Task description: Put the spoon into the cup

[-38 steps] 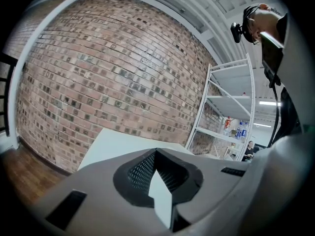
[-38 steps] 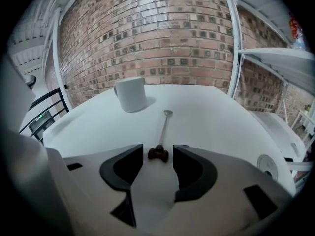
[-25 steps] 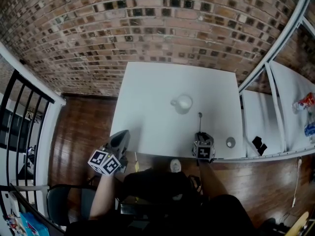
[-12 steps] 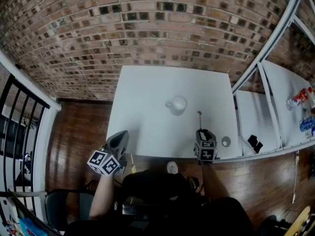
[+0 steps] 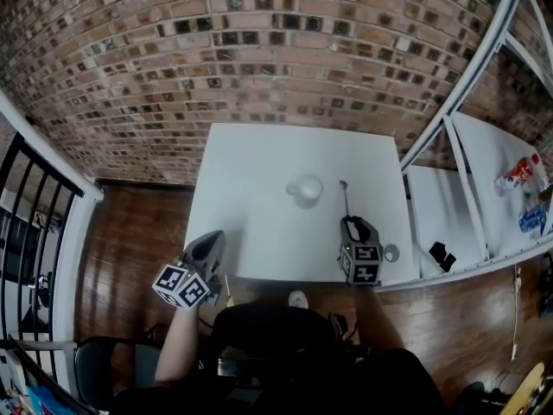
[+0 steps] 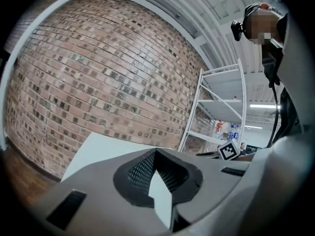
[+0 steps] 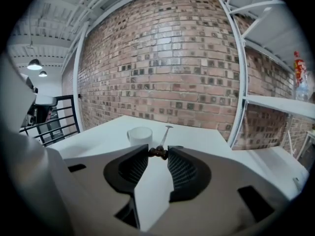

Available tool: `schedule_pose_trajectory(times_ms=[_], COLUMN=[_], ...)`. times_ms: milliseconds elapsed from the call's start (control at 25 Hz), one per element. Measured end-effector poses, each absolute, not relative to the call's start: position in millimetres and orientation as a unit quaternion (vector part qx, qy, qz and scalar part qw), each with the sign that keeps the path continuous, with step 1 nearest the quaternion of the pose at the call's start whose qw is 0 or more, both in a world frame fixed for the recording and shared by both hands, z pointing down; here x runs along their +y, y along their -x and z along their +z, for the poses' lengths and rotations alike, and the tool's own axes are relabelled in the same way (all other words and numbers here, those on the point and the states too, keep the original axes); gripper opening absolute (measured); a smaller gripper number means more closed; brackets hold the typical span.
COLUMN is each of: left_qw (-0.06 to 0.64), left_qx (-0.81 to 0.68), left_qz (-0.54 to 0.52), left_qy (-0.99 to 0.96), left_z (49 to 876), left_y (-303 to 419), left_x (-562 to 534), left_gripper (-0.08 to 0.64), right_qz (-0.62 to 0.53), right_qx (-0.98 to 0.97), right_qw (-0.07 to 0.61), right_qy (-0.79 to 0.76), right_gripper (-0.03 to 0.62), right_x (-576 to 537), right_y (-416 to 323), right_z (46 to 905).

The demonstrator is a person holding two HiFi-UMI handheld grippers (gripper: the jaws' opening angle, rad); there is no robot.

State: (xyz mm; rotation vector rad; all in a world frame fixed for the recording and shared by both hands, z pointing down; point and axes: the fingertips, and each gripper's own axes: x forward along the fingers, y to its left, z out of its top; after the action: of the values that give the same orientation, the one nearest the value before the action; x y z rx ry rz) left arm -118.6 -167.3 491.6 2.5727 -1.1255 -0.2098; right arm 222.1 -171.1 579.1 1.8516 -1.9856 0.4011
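Note:
A white cup (image 5: 304, 188) stands near the middle of the white table (image 5: 246, 167). My right gripper (image 5: 349, 224) hangs above the table's near right part, just right of the cup. It is shut on the dark handle end of a thin metal spoon (image 5: 345, 199), whose bowl points toward the far wall. In the right gripper view the spoon (image 7: 165, 134) sticks out past the gripper (image 7: 158, 152), tilted down beside the cup (image 7: 140, 134). My left gripper (image 5: 207, 247) stays at the table's near left corner. In its own view the left gripper (image 6: 156, 152) is shut with nothing in it.
A small round thing (image 5: 391, 252) lies at the table's near right corner. A white metal rack (image 5: 467, 167) stands to the right, with a black object (image 5: 441, 255) and bottles (image 5: 518, 173) on its shelves. A brick wall runs behind the table and a black railing (image 5: 34, 197) stands at left.
My right gripper has risen with the spoon, lifting it off the table and carrying it a little toward the wall. The left gripper has kept still.

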Motion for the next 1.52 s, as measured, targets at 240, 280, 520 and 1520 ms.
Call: schedule_pose_trajectory(times_ms=[240, 280, 520, 1520], left_qw=[0.156, 0.155, 0.147, 0.145], left_qx=[-0.407, -0.410, -0.427, -0.492], left_qz=[-0.083, -0.085, -0.093, -0.105], left_qy=[-0.896, -0.895, -0.887, -0.852], left_z=[487.9, 486.7, 482.0, 487.4], left_y=[126.3, 127.9, 142.0, 181.2], left_x=[-163.8, -162.9, -159.6, -159.9], left_gripper=[-0.008, -0.008, -0.008, -0.008], right_qz=[0.108, 0.105, 0.106, 0.140], right_qx=[-0.746, -0.751, -0.767, -0.783], right_qw=[0.182, 0.183, 0.204, 0.248], right_qy=[-0.631, -0.625, -0.599, -0.553], right_gripper=[0.130, 0.130, 0.130, 0.132], right_x=[-185.8, -187.8, -195.7, -239.1], right_y=[-189.0, -183.8, -165.3, -136.9], right_z=[549.1, 548.2, 560.3, 604.4])
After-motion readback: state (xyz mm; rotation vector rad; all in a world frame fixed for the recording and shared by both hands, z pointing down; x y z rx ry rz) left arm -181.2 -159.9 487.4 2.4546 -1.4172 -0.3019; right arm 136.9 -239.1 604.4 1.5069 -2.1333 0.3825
